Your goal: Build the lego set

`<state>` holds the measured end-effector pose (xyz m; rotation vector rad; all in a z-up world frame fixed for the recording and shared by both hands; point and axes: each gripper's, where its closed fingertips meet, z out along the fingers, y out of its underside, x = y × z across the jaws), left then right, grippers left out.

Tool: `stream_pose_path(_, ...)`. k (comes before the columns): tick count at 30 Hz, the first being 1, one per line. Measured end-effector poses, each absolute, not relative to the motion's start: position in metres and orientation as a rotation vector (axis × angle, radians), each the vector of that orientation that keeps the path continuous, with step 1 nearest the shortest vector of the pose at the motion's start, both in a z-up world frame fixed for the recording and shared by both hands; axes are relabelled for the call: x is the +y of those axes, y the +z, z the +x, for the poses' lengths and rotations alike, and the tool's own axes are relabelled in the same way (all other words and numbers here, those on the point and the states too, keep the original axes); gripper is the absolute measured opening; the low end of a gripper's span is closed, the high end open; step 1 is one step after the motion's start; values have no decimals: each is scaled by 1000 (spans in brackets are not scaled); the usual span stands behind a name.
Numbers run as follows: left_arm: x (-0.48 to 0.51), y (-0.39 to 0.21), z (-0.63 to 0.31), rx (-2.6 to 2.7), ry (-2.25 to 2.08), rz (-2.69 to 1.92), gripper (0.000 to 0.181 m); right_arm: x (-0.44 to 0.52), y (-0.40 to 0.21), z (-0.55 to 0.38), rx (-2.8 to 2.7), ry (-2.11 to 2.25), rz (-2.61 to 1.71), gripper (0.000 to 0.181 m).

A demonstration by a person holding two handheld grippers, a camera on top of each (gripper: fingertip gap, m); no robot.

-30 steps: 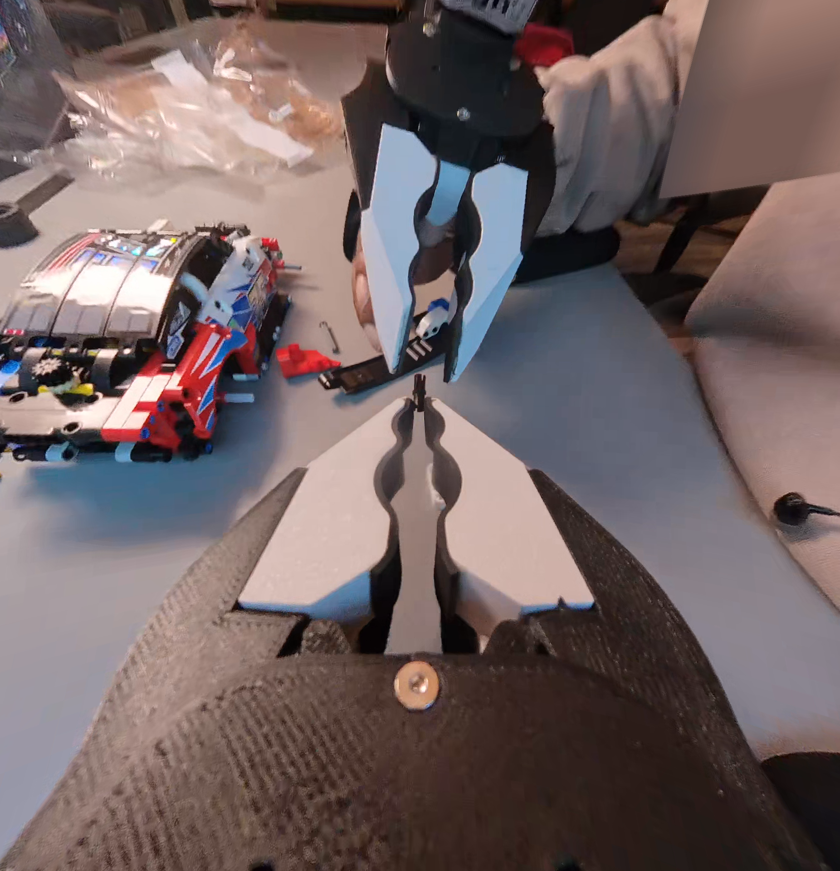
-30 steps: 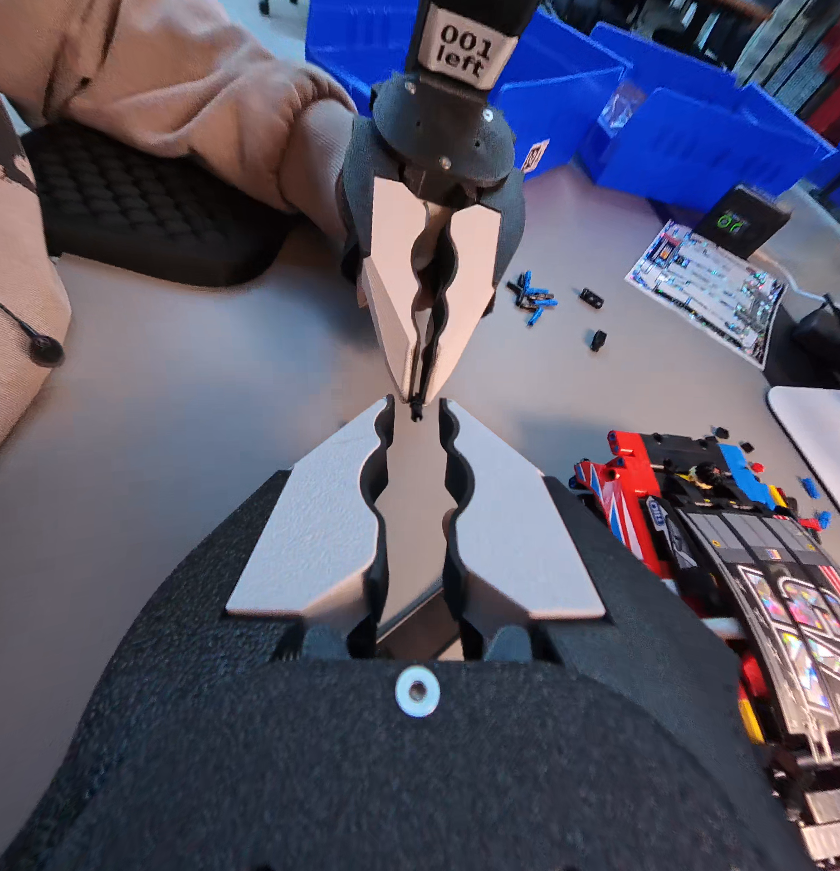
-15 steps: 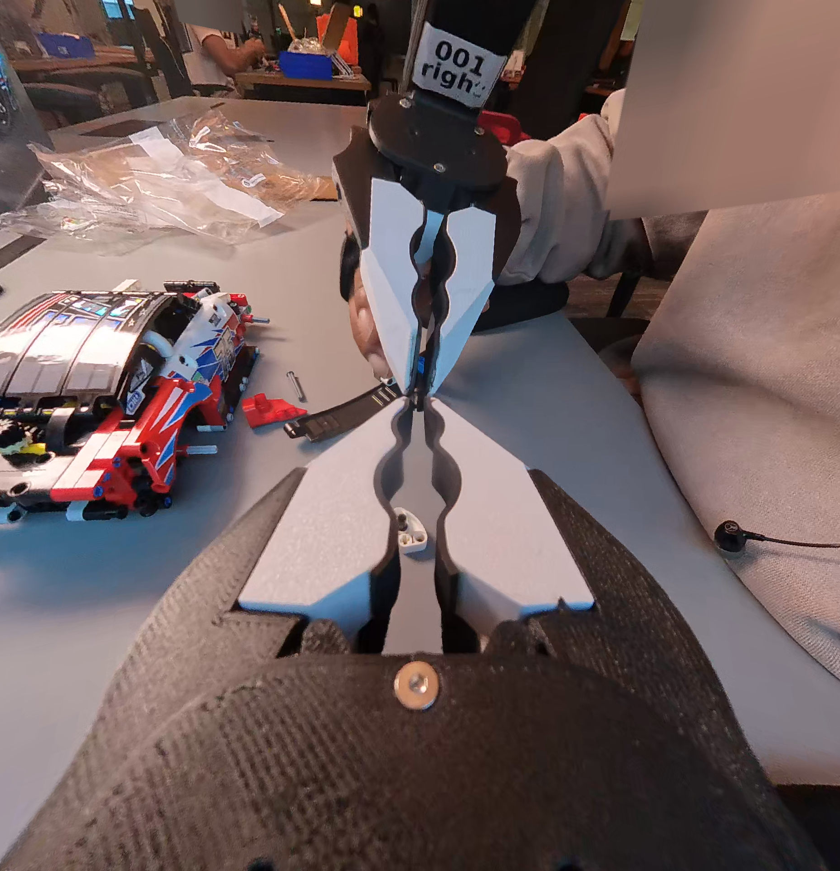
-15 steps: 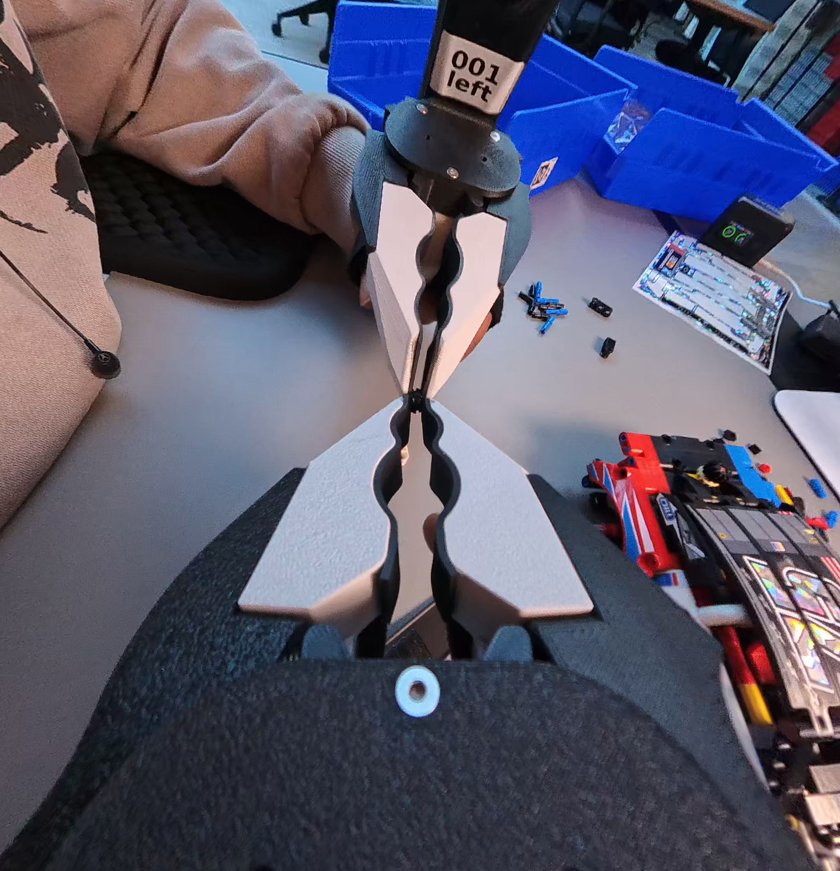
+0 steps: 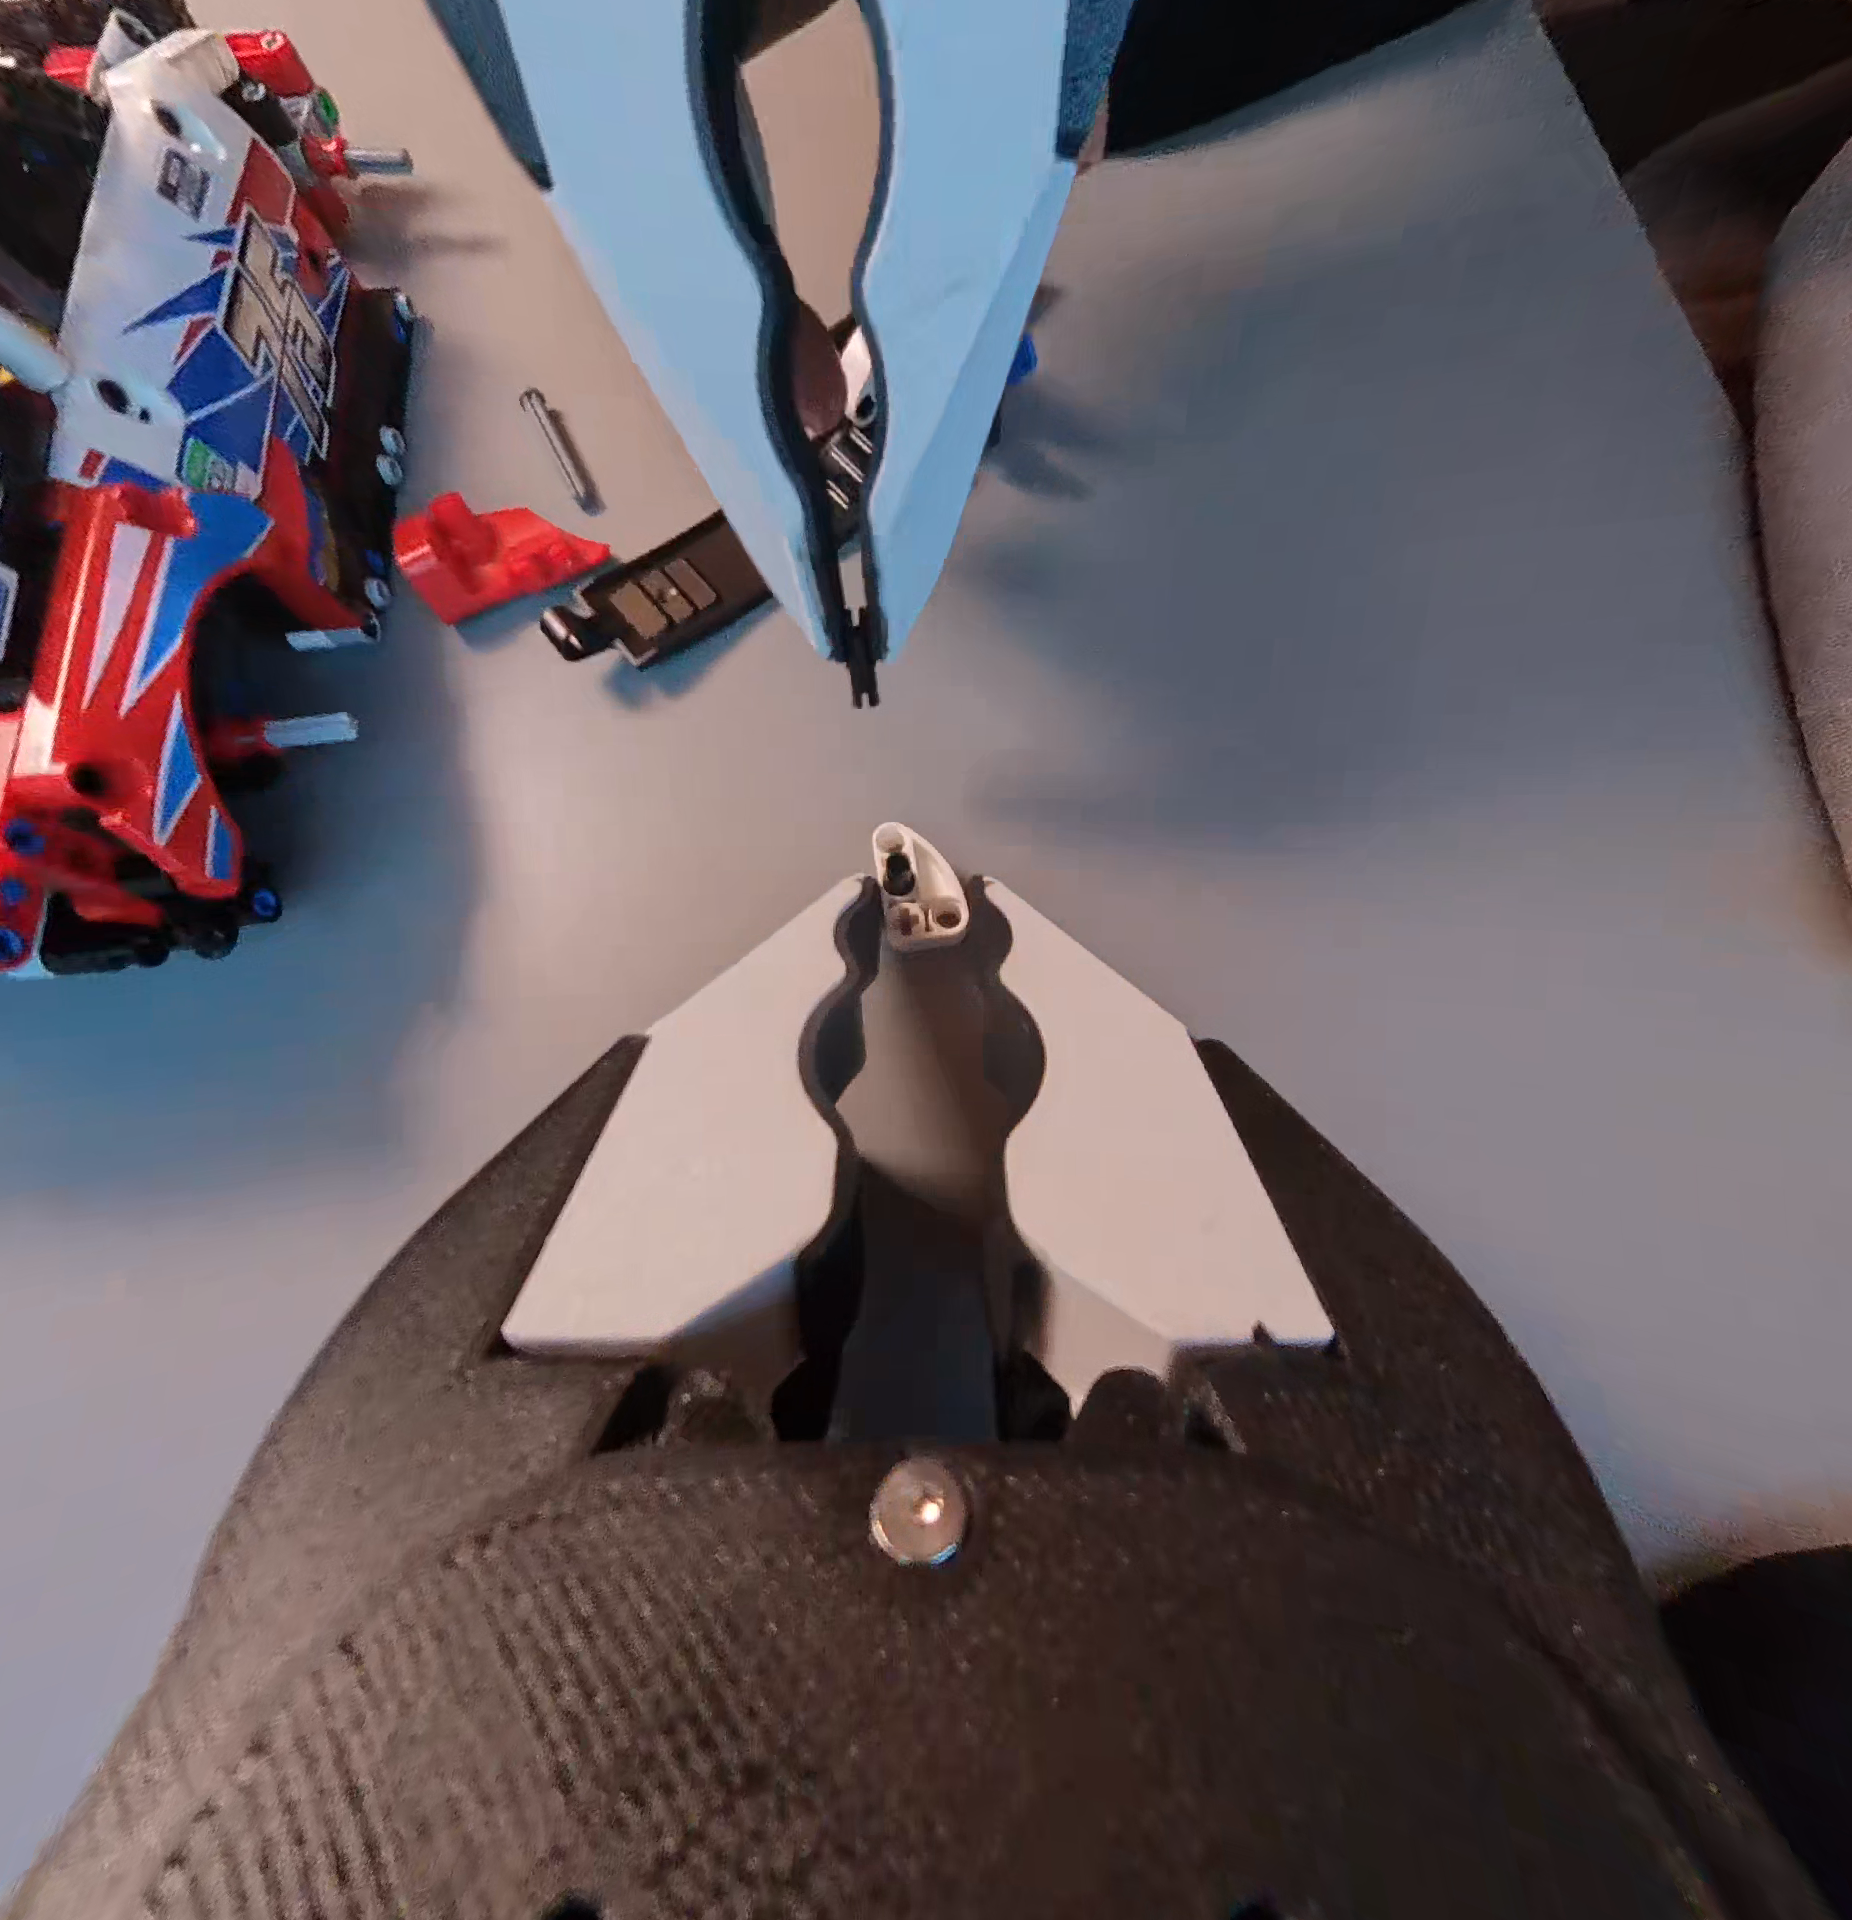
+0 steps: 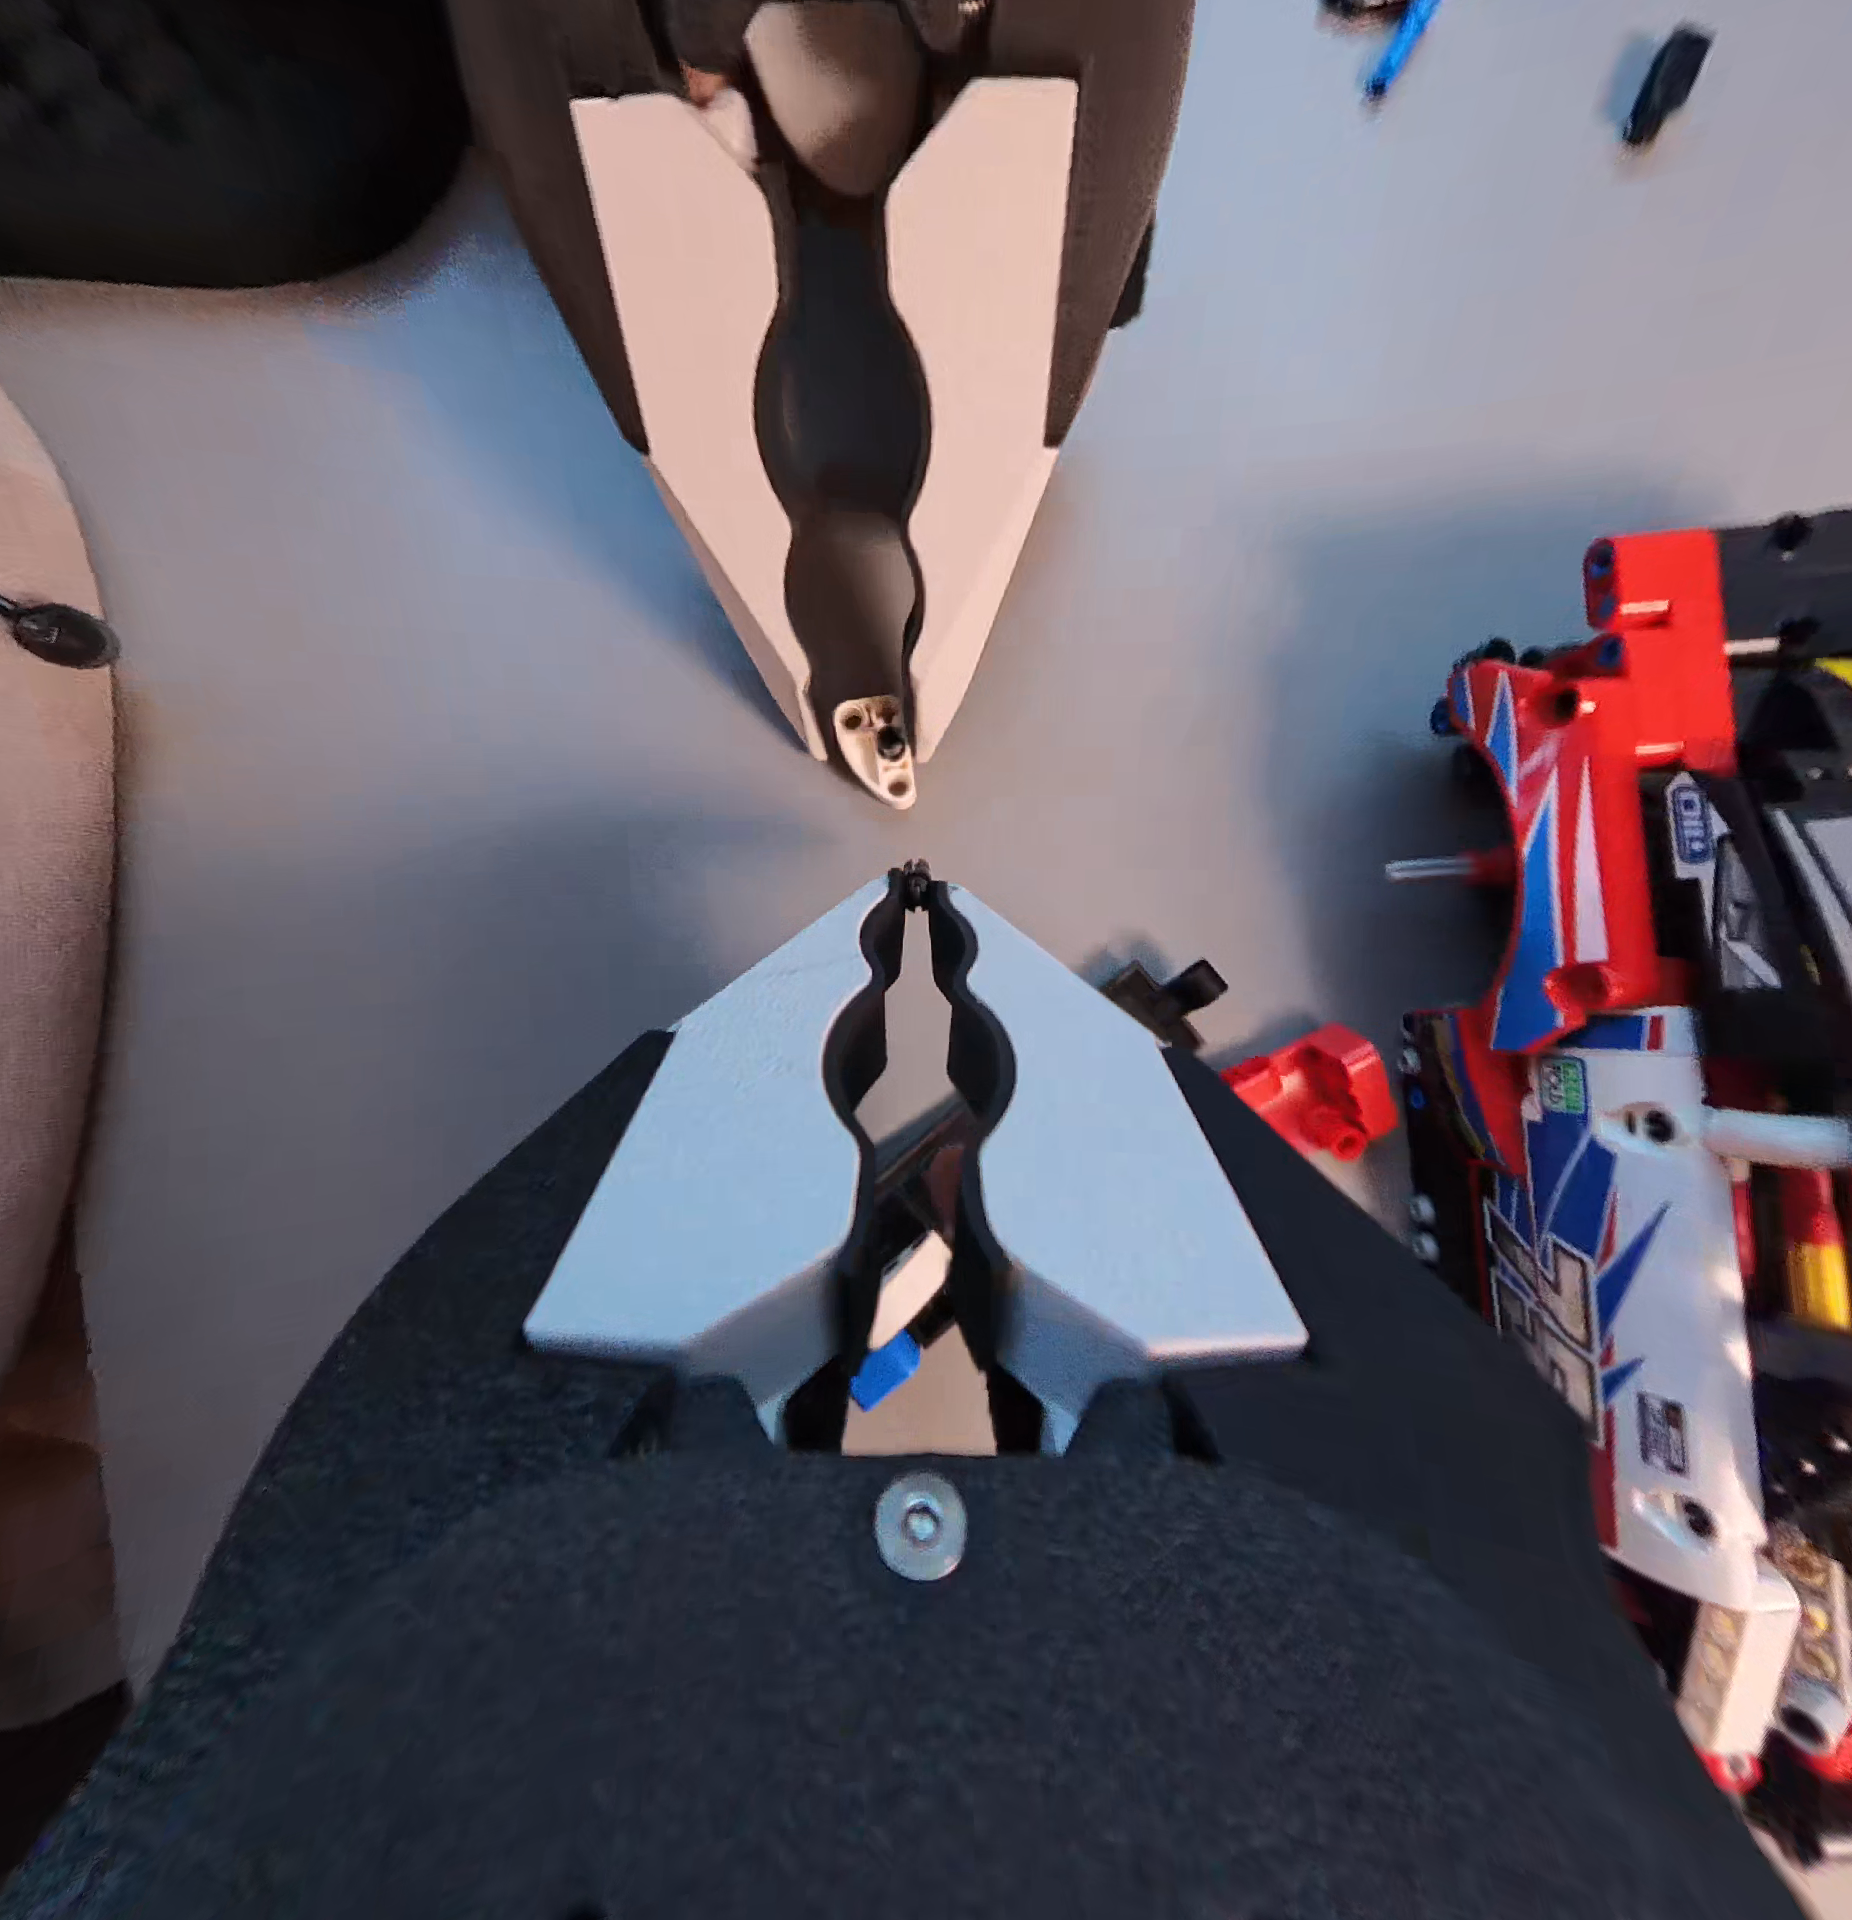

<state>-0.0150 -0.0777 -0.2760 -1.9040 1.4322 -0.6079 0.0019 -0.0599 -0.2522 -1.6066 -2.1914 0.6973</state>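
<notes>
The two tips have drawn apart: the left gripper (image 5: 917,883) now pinches the white connector (image 5: 917,894) over the surface (image 5: 1317,727), the right gripper (image 6: 914,883) clamps the black pin (image 6: 914,881), so pin insertion looks next

Lego car (image 5: 153,540) left of facing grippers, loose pieces (image 5: 548,571) seemingly between.

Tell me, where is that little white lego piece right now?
The small white piece sits pinched at the tips of the left gripper, just above the grey table, facing the right gripper and its black pin.
</notes>
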Motion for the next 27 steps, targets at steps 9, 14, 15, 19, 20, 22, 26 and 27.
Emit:
stream_pose_path(9, -43, -277, 7, 1584, -674, -1813, 15, -31, -253, 17, -2225, 459, -2094, 1)
stream_pose_path(14, -48, -278, 12, 1626, -682, -1792, 15, -39, -263, 18, -2166, 393, -2191, 1)
stream_pose_path(15, -50, -278, 13, 1632, -681, -1789, 15, -41, -264, 18, -2151, 401, -2208, 1)
stream_pose_path(19, -56, -278, 15, 1659, -676, -1788, 15, -45, -267, 17, -2126, 383, -2244, 1)
stream_pose_path(20, -56, -278, 16, 1659, -679, -1790, 15, -45, -267, 18, -2129, 368, -2245, 1)
stream_pose_path(22, -57, -278, 16, 1654, -687, -1794, 15, -45, -267, 17, -2130, 361, -2251, 1)
stream_pose_path(26, -57, -278, 16, 1653, -692, -1792, 15, -45, -268, 17, -2141, 341, -2248, 1)
stream_pose_path(27, -57, -278, 16, 1651, -693, -1794, 15, -45, -268, 17, -2142, 343, -2248, 1)
